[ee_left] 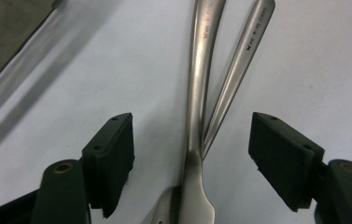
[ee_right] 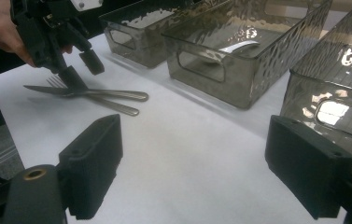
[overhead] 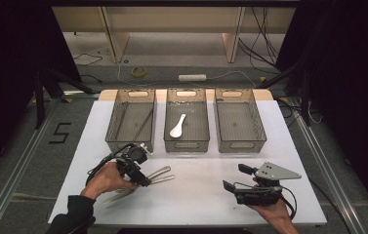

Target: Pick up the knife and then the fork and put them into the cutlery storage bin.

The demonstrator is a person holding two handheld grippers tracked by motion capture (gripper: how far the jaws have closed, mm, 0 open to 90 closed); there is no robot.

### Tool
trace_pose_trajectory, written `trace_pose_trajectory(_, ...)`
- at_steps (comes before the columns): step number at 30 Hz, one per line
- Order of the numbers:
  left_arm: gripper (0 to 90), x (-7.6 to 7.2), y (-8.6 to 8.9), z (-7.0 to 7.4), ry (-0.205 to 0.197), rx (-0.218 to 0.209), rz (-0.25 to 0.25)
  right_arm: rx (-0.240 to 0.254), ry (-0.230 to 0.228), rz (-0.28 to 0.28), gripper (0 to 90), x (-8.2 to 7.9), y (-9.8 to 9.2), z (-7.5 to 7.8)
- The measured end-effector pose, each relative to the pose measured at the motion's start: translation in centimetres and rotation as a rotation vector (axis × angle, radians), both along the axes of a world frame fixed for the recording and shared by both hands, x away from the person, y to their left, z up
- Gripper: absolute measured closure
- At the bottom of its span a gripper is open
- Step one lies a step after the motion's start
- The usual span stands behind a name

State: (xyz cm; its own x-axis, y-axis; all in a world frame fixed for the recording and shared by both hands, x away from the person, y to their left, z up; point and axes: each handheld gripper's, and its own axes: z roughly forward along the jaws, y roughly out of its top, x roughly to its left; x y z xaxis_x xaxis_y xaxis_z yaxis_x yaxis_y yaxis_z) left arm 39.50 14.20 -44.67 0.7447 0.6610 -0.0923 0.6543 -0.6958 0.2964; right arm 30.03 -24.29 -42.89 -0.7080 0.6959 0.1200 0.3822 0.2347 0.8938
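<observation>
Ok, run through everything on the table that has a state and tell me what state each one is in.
Left claw: open, astride the knife and fork, pads not touching.
Right claw: open, holding nothing.
Knife: flat on the table, crossing the fork.
Fork: flat on the table.
Left bin: holds thin dark sticks.
Middle bin: holds a white spoon.
Right bin: empty.

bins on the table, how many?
3, in a row along the far side: left bin holding a thin dark utensil, middle bin holding a white spoon, right bin.
</observation>
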Motion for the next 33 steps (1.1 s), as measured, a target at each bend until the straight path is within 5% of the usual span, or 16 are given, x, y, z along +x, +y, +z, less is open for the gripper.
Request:
trace_pose_trajectory(18,50.6,-0.4,-0.3,-1.3,0.018,0.026,-0.058,-0.019,-0.003,0.007,20.0,-0.1,0.3,0.0)
trace_pose_trajectory(33,65.6,-0.7,-0.9,-1.6,-0.01,0.04,-0.106,-0.027,-0.002,0.011,20.0,-0.1,0.4,-0.1)
